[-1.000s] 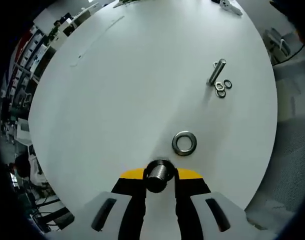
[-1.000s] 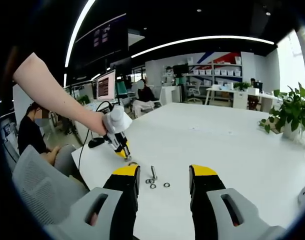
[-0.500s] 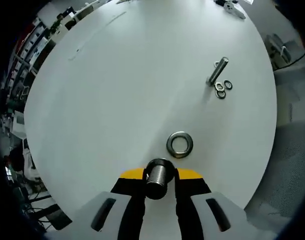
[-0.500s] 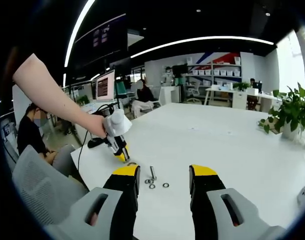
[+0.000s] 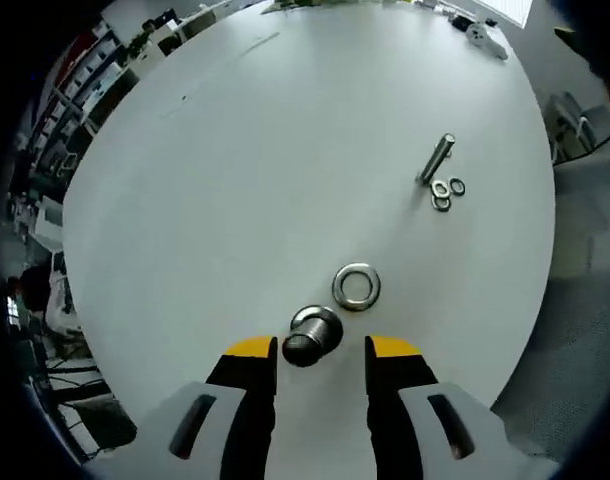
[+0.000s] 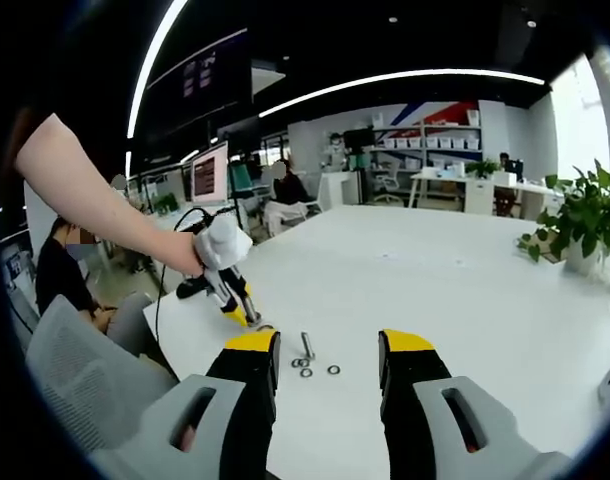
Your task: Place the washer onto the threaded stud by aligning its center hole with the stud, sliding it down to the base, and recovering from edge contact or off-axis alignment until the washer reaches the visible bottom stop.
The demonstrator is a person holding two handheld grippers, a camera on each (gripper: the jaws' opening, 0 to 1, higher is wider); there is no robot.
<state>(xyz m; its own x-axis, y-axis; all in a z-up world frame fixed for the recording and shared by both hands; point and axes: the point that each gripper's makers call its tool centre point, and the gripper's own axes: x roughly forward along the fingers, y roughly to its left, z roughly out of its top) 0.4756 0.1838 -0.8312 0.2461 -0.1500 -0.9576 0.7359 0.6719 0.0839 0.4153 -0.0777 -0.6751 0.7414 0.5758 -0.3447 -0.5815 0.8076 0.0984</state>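
- The left gripper is hanging over the white counter with its jaws spread apart, gripping nothing.
- The stud is sitting on the counter just ahead of those jaws, and the washer is lying flat right beside it.
- A bolt and small rings are lying well apart from them.
- The right gripper is hovering wide open and empty.

Small washers — too tiny, indistinct
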